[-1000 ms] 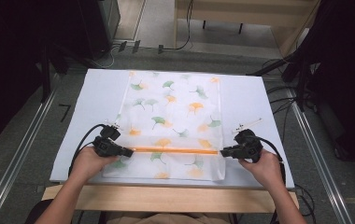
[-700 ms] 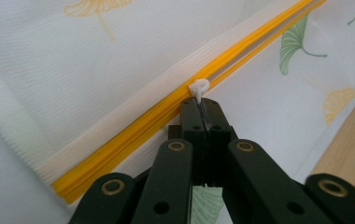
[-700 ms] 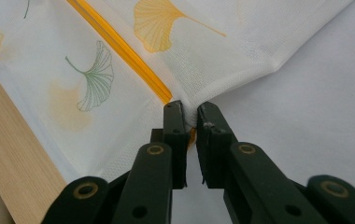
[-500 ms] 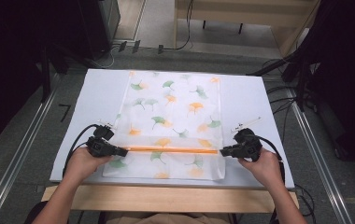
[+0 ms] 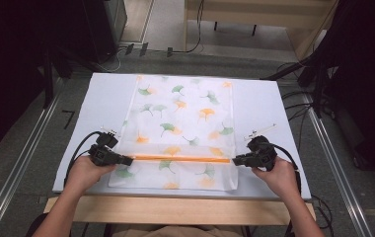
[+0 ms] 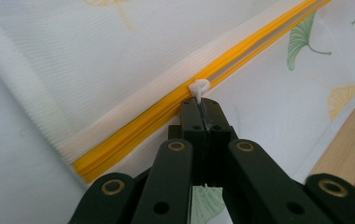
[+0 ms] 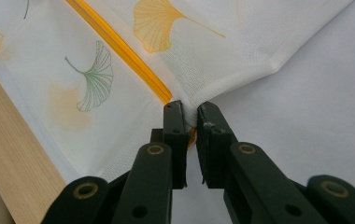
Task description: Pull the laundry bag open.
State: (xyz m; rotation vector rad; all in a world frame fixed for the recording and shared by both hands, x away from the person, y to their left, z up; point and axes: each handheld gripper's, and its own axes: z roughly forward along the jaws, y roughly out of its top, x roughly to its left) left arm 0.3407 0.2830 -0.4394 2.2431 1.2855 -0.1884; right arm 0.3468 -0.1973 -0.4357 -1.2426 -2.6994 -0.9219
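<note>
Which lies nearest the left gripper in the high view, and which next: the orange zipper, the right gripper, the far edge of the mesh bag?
1. orange zipper, at the left gripper tips.
2. right gripper, across the mesh bag.
3. The bag's far edge, toward the table's back.

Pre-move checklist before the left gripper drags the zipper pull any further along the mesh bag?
1. Left gripper shut on the white zipper pull: ok.
2. Right gripper pinching the bag's corner at the zipper end: ok.
3. Orange zipper running straight between the grippers: ok.
4. Mesh bag lying flat on the table: ok.
5. Fabric caught in the slider: cannot tell.
</note>
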